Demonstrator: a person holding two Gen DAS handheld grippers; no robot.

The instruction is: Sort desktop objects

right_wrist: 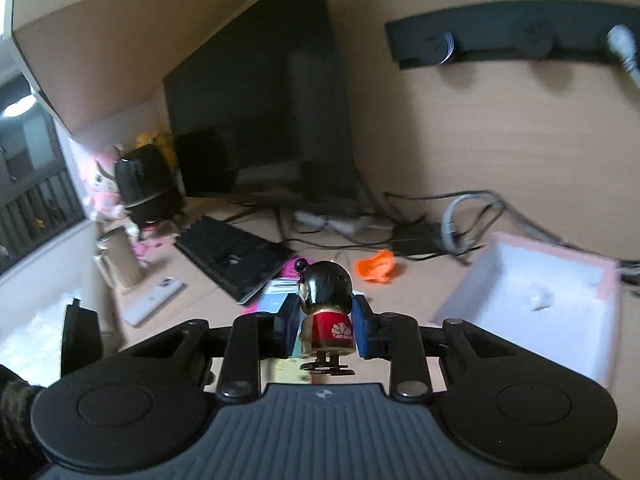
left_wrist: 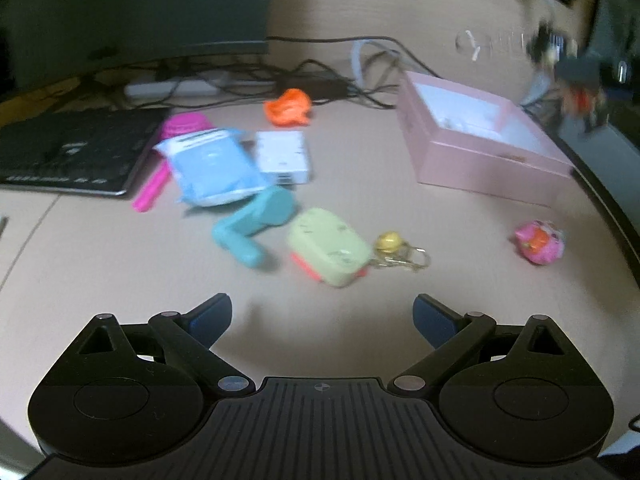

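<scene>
- The right gripper [right_wrist: 326,326] pinches a small doll [right_wrist: 327,312] by its red body between both blue pads; the doll is upright, with black hair on top and its feet hanging clear below the pads.
- The doll is held in the air above the bench [right_wrist: 208,292], with the pink box [right_wrist: 560,312] ahead to its right, near the bench's right edge.
- The box is open, its white inside showing one small pale item, too blurred to name.
- The left gripper [left_wrist: 322,320] is spread wide, holding nothing, over the near part of the bench [left_wrist: 120,260].
- Just ahead of it lie a green case [left_wrist: 326,246] with a yellow bell keyring [left_wrist: 394,250] touching its right end, and a teal toy [left_wrist: 252,226] just beside its left.
- Farther back, a blue packet [left_wrist: 210,168] rests partly on a pink brush [left_wrist: 168,156], next to a white box [left_wrist: 282,156].
- An orange toy [left_wrist: 289,107] sits near the cables [left_wrist: 320,80] at the back edge.
- A pink ball [left_wrist: 540,242] lies alone near the right edge.
- A keyboard [left_wrist: 68,152] is at the left.
</scene>
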